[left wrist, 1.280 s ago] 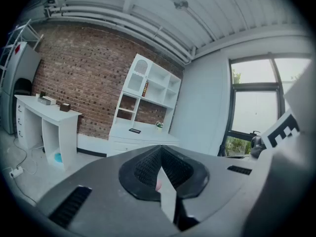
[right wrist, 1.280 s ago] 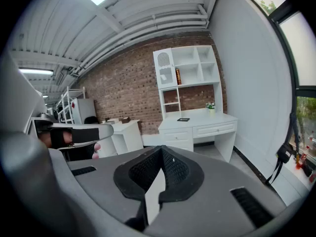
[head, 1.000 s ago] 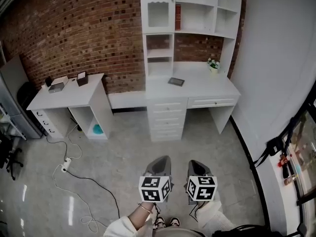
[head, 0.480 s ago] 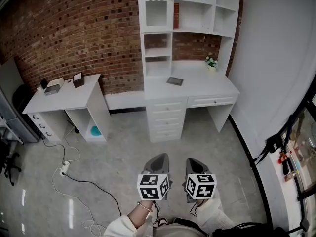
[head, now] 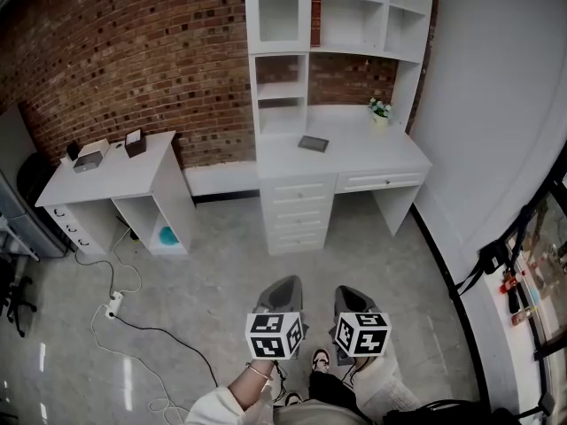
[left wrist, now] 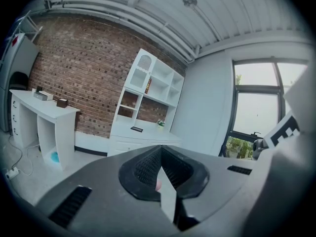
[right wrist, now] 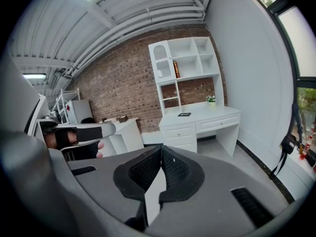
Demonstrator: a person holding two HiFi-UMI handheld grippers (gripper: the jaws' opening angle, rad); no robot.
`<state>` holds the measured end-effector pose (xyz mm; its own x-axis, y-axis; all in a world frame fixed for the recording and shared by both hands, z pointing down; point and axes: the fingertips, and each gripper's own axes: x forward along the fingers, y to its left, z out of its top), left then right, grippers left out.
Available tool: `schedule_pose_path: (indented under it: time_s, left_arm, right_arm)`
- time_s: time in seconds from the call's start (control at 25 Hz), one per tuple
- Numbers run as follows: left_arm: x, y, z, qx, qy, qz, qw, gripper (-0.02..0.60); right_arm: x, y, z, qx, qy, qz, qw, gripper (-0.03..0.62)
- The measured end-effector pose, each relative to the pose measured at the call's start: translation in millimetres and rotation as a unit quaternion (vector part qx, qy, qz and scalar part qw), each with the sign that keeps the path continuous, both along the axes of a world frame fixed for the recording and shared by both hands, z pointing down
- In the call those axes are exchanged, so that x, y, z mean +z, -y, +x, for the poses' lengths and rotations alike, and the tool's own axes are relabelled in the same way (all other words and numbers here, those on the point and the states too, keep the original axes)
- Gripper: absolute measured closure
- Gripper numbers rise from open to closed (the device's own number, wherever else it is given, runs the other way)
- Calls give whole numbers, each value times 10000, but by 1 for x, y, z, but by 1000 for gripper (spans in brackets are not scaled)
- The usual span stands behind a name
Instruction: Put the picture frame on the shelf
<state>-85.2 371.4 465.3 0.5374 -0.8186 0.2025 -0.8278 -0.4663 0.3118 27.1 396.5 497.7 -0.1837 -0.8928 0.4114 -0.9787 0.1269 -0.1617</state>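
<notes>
I see the picture frame (head: pixel 313 143) lying on the white bench (head: pixel 372 156) below the shelf (head: pixel 282 89), brick wall (head: pixel 133 51) behind; my left gripper (head: pixel 283 286) and right gripper (head: pixel 350 295) are closed, empty.

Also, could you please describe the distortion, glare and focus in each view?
Head view: barrel distortion bows the red brick wall; light streaks glare on the glossy grey floor. Left gripper view: strong fisheye, black corners, blown-out window. Right gripper view: same fisheye; the shut grey right gripper fills the foreground.

a study-like office room: white desk (head: pixel 354 162) with shelf hutch (head: pixel 354 27) at 12 o'clock, brick wall (head: pixel 133 51) behind, side desk (head: pixel 115 172) at 10 o'clock.
</notes>
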Motion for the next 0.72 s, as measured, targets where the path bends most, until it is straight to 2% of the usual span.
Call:
schedule_pose_path:
  time_s: [0.4,0.72]
  left_arm:
    - [2,73,8,-229,24,29,9997,574]
    - [-2,144,41,-377,45,2,9993,574]
  right_arm:
    - [6,72,12,-227,-55,-16,9997,570]
    - [5,146,47,-408,-90,-119,9991,570]
